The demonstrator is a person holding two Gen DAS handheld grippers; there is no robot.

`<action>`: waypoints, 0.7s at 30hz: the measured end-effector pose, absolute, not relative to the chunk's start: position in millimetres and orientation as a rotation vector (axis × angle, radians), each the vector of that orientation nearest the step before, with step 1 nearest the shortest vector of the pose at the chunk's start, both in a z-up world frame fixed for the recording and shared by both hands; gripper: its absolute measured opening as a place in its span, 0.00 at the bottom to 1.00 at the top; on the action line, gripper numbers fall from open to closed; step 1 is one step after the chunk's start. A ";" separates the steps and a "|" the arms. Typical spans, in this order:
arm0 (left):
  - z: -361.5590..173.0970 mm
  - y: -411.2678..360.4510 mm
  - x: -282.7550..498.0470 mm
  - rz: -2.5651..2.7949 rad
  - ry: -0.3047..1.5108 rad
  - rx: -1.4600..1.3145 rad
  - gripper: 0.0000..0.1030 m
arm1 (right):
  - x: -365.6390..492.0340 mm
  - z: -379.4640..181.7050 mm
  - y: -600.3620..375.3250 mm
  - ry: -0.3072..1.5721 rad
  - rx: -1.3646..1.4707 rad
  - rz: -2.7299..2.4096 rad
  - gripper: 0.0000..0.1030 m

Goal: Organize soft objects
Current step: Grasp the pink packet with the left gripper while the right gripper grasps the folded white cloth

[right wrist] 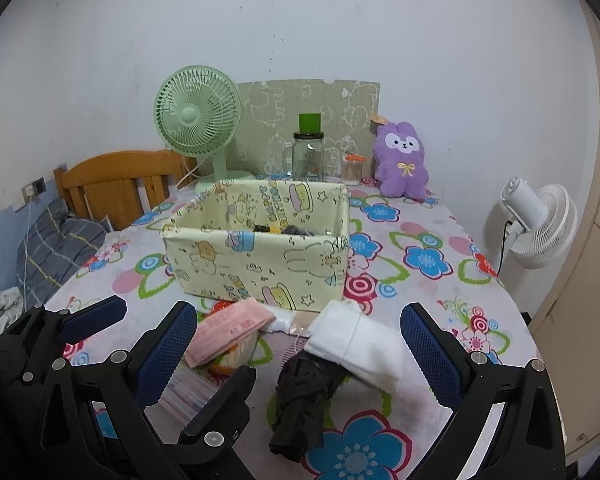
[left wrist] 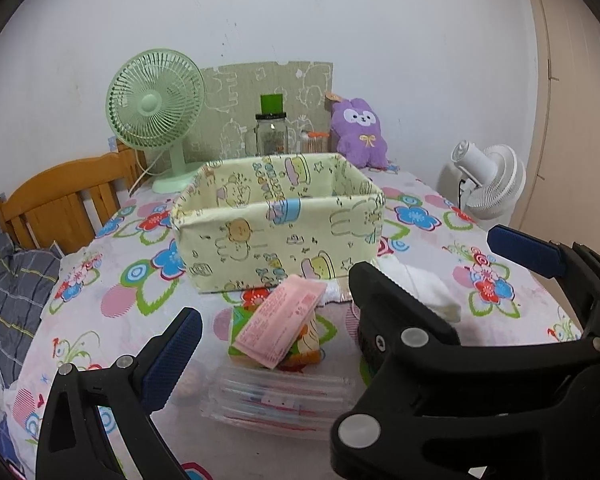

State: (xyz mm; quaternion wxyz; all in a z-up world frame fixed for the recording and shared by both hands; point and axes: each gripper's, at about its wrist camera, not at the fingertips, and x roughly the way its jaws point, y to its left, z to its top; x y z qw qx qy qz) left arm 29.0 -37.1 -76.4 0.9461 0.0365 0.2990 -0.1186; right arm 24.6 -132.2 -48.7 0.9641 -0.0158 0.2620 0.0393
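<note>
A yellow cartoon-print fabric box (left wrist: 278, 220) (right wrist: 256, 248) stands mid-table with some dark items inside. In front of it lie a pink packet (left wrist: 280, 324) (right wrist: 226, 330) on a green tissue pack (left wrist: 312, 346), a clear pack of pink-striped items (left wrist: 280, 398), a white folded cloth (right wrist: 358, 340) (left wrist: 420, 284) and a black crumpled bundle (right wrist: 302, 396). My left gripper (left wrist: 268, 360) is open around the pink packet and tissue pack. My right gripper (right wrist: 300, 356) is open around the white cloth and black bundle. The right gripper's arm shows in the left view (left wrist: 540, 256).
The table carries a floral cloth (right wrist: 424, 260). At the back stand a green fan (right wrist: 198, 120), a glass jar (right wrist: 308, 156), a cotton-swab cup (right wrist: 352, 168) and a purple plush (right wrist: 402, 160). A white fan (right wrist: 536, 224) stands right; a wooden bed frame (right wrist: 116, 180) left.
</note>
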 end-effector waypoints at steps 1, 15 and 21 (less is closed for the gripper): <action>-79.3 -37.7 30.0 -0.244 0.615 0.071 1.00 | 25.5 -50.2 -132.9 0.534 -0.034 0.077 1.00; -102.3 -44.2 46.9 -0.240 0.682 0.079 0.95 | 43.4 -76.3 -149.3 0.579 -0.016 0.018 1.00; -108.5 -45.2 61.1 -0.225 0.712 0.067 0.90 | 58.5 -84.0 -157.5 0.609 0.009 0.014 1.00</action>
